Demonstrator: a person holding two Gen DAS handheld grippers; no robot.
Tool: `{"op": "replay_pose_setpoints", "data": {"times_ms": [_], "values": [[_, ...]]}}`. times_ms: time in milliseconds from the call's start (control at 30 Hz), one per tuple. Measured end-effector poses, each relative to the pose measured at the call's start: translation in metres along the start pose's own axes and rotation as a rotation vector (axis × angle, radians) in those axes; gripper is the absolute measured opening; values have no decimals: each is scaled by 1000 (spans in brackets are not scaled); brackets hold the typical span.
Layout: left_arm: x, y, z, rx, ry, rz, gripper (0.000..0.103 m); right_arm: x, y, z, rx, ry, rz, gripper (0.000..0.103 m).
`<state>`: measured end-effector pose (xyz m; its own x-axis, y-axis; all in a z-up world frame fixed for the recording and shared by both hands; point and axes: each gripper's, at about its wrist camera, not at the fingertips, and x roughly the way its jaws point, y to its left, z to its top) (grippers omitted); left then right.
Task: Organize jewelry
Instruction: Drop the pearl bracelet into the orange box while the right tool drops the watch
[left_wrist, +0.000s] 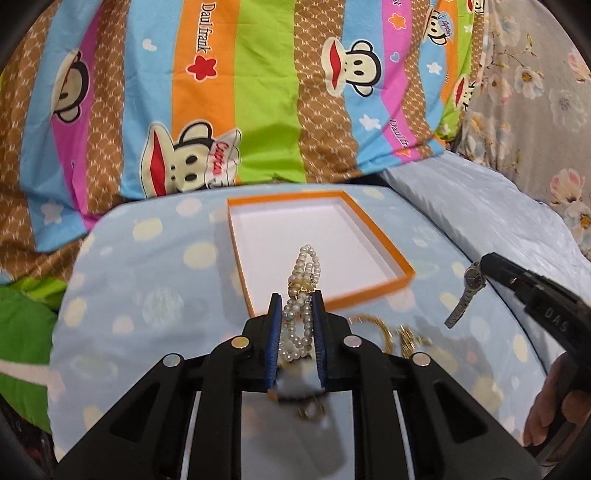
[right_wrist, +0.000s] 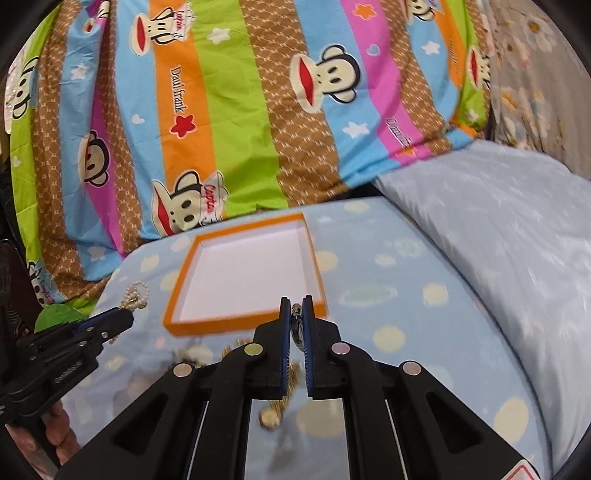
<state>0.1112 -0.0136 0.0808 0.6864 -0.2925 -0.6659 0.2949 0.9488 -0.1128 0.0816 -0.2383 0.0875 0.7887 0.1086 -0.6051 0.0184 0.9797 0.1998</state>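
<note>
My left gripper is shut on a white pearl bracelet, held above the near edge of an orange-rimmed box lid with a white inside. The pearls stick out past the blue pads. My right gripper is shut on a silver wristwatch, just right of the box's near corner; the watch hangs from its tip in the left wrist view. A gold chain lies on the cloth under the grippers. The left gripper with its pearls shows in the right wrist view.
The box sits on a light blue cushion with pale dots. A striped cartoon-monkey blanket rises behind it. A pale blue pillow lies to the right, floral fabric beyond. Gold pieces lie below the right gripper.
</note>
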Motion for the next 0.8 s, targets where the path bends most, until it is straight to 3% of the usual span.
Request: {"op": "replay_pose_setpoints", "data": {"times_ms": [233, 367, 467, 600, 800], "values": [[61, 18, 52, -23, -4, 40, 15, 58, 29, 66, -66, -20, 45, 0], [95, 27, 69, -34, 18, 65, 15, 86, 33, 78, -90, 18, 40, 0], [102, 36, 68, -61, 27, 61, 15, 86, 23, 56, -101, 57, 29, 5], [92, 36, 57, -38, 7, 70, 16, 81, -1, 2, -111, 144, 21, 30], [80, 30, 44, -39, 23, 30, 16, 98, -3, -33, -230, 245, 78, 35]]}}
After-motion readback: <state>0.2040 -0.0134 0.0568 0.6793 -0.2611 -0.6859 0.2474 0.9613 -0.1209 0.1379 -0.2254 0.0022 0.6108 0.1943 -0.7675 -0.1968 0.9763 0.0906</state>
